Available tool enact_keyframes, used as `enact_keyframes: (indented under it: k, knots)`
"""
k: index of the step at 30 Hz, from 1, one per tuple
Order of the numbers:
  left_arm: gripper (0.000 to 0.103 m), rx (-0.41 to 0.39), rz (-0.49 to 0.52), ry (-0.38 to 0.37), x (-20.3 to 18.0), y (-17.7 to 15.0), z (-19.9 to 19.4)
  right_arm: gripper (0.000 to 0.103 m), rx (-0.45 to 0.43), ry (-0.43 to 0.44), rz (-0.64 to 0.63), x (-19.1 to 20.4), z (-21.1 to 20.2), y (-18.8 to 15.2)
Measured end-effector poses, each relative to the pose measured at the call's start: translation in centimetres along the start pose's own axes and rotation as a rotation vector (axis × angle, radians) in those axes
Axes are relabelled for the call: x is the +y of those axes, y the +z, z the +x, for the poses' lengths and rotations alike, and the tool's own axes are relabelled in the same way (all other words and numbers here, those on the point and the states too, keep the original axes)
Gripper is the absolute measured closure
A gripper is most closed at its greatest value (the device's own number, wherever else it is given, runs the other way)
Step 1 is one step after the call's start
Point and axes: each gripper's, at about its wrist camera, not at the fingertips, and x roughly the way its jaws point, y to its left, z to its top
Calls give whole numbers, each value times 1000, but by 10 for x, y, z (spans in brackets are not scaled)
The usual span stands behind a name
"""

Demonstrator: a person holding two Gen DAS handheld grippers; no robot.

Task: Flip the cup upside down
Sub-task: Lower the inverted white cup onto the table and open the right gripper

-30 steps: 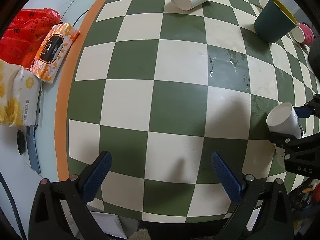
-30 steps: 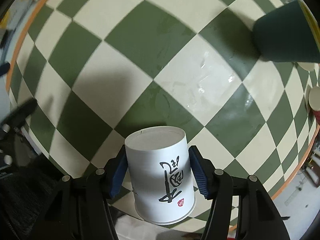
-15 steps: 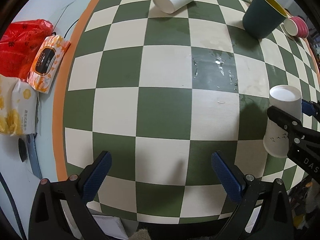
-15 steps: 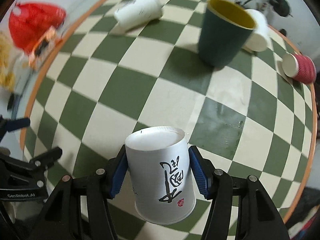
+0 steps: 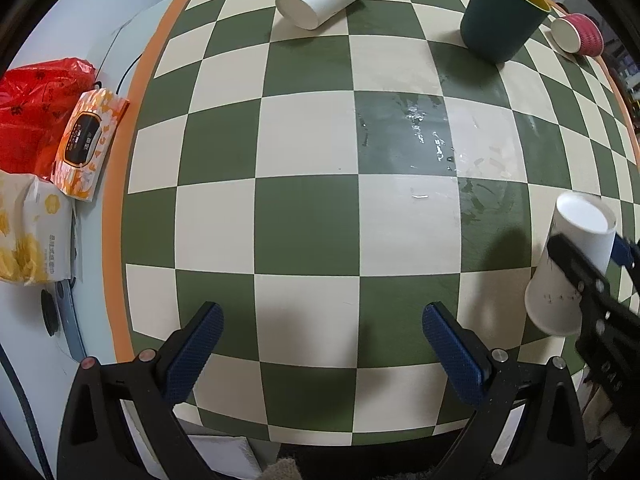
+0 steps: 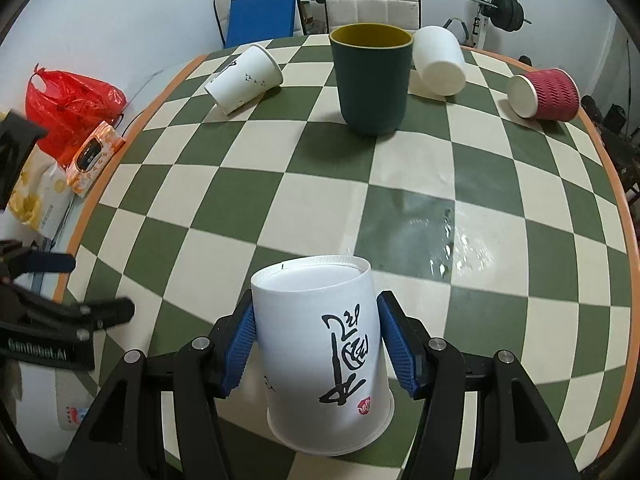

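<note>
My right gripper [image 6: 316, 344] is shut on a white paper cup [image 6: 320, 344] with black brush lettering. The cup is upside down, base up and rim down, held over the near edge of the checkered table [image 6: 280, 184]. In the left wrist view the same cup [image 5: 572, 256] shows at the right edge, tilted, with the right gripper's black finger across it. My left gripper [image 5: 320, 344] is open and empty above the table's near edge.
A dark green cup [image 6: 372, 80] stands upright at the back. White paper cups [image 6: 244, 78] [image 6: 440, 60] and a red cup [image 6: 544, 94] lie on their sides. A wet patch [image 6: 432, 232] marks the middle. A red bag [image 5: 36, 108] and wipes pack [image 5: 88, 144] lie left.
My right gripper has tilted up with the cup, so the view swung from the tabletop to the far cups. The cup now stands base up. The left gripper drew slightly back.
</note>
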Motion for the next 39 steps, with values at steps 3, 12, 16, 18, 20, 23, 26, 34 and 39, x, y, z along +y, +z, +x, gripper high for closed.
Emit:
enact_keyframes:
  k: [3, 12, 16, 18, 20, 23, 26, 34, 39]
  knots:
    - [1, -4, 10, 3, -2, -1, -2, 41, -12, 16, 32, -2, -5, -2]
    - [1, -7, 5, 15, -1, 1, -5, 41, -208, 28, 85, -2, -1, 24]
    - [1, -12, 8, 17, -1, -1, -8, 41, -252, 41, 126, -5, -1, 14]
    - [1, -13, 9, 16, 1, -1, -7, 41, -261, 36, 110, -4, -1, 5]
    - [1, -10, 5, 17, 1, -2, -7, 41, -264, 42, 90, -2, -2, -5]
    - [1, -9, 5, 18, 1, -1, -5, 41, -275, 39, 55, 1, -6, -14]
    - [1, -8, 14, 18, -1, -2, -5, 41, -268, 34, 34, 3, -8, -20]
    - [1, -21, 29, 9, -9, -3, -10, 41, -196, -12, 17, 5, -9, -34]
    - [1, -31, 39, 4, -14, -3, -14, 40, -136, -40, 11, 9, -8, -33]
